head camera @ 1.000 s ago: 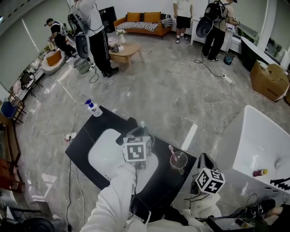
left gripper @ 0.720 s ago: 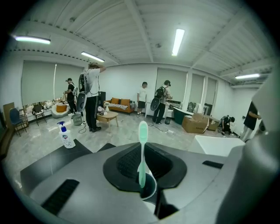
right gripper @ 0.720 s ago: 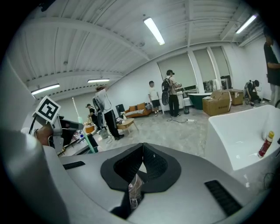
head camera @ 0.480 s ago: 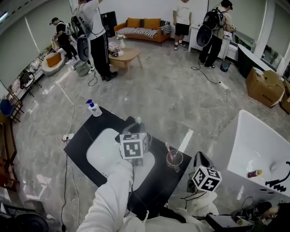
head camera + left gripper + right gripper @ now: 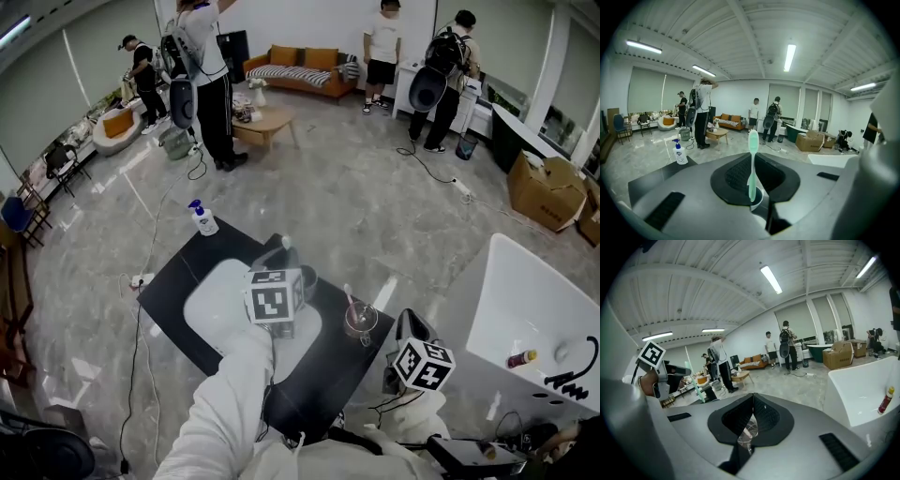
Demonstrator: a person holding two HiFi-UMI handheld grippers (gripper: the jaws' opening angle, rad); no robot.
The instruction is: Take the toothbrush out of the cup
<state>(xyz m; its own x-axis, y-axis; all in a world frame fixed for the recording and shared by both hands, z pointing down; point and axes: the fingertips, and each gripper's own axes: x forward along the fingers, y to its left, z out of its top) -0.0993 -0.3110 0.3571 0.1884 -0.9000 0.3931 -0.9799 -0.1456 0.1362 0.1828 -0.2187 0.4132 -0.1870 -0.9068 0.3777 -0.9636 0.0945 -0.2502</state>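
Observation:
My left gripper is shut on the lower handle of a pale green toothbrush, which stands upright with its head on top. In the head view that toothbrush pokes up ahead of the left gripper, above the white basin. A clear cup with a pink toothbrush in it is to the right, apart from the green one. My right gripper is shut on the cup. The right gripper view also shows the green toothbrush at far left.
The black counter holds a soap pump bottle at its far corner. A white tub with a small bottle stands at the right. People, a sofa and cardboard boxes are far off across the floor.
Both grippers have risen a little. The left one has carried the green toothbrush up and slightly left; the right one keeps its hold on the cup.

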